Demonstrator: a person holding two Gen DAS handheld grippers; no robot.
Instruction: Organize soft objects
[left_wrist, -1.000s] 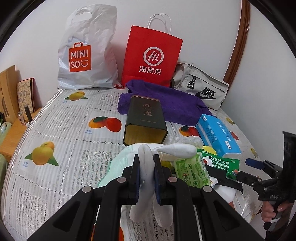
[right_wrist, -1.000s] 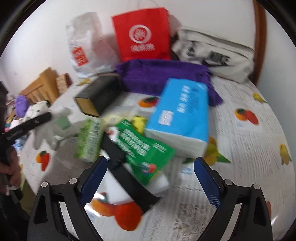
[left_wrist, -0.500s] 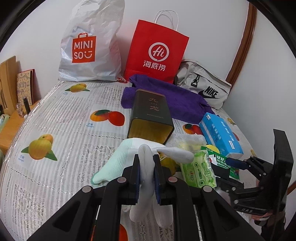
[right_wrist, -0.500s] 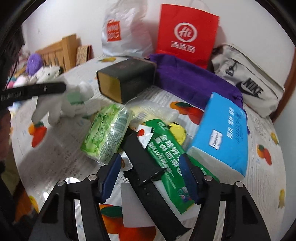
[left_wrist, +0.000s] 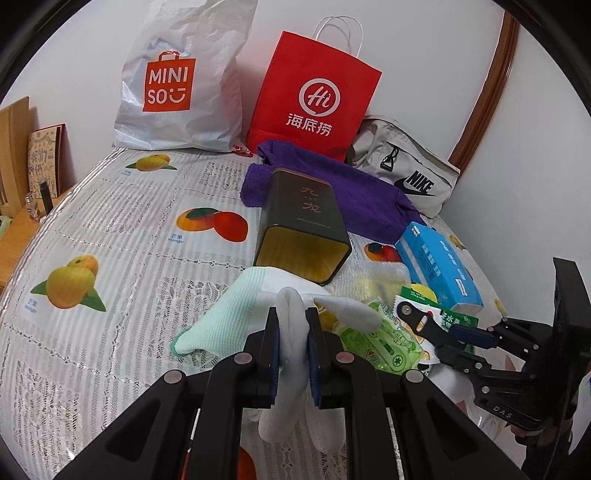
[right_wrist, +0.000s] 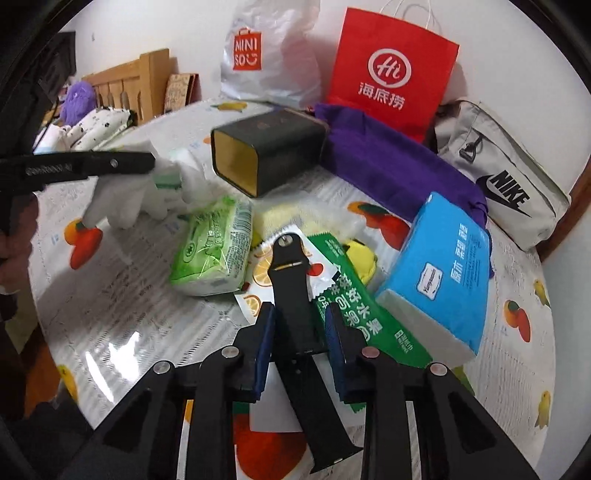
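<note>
My left gripper (left_wrist: 293, 317) is shut on a white glove (left_wrist: 288, 365) with a mint cuff (left_wrist: 221, 314), held just above the fruit-print tablecloth (left_wrist: 110, 240). In the right wrist view the glove (right_wrist: 122, 199) hangs at the left under that gripper. My right gripper (right_wrist: 299, 321) straddles a black watch strap (right_wrist: 290, 273) that lies over a green snack packet (right_wrist: 351, 299). Its jaws are closing, and a thin gap still shows on each side of the strap. A green wipes pack (right_wrist: 214, 251), a blue tissue pack (right_wrist: 443, 266) and a purple towel (right_wrist: 388, 162) lie around it.
A dark tin (left_wrist: 303, 225) lies on its side, open end toward me. A white Miniso bag (left_wrist: 177, 81), a red paper bag (left_wrist: 314, 96) and a grey Nike pouch (left_wrist: 406, 173) line the back wall. Wooden furniture (right_wrist: 125, 85) stands left of the table.
The right gripper's jaws went from wide apart to narrow around the black strap, and the wrist rolled upright. The left gripper kept its hold on the glove and barely moved.
</note>
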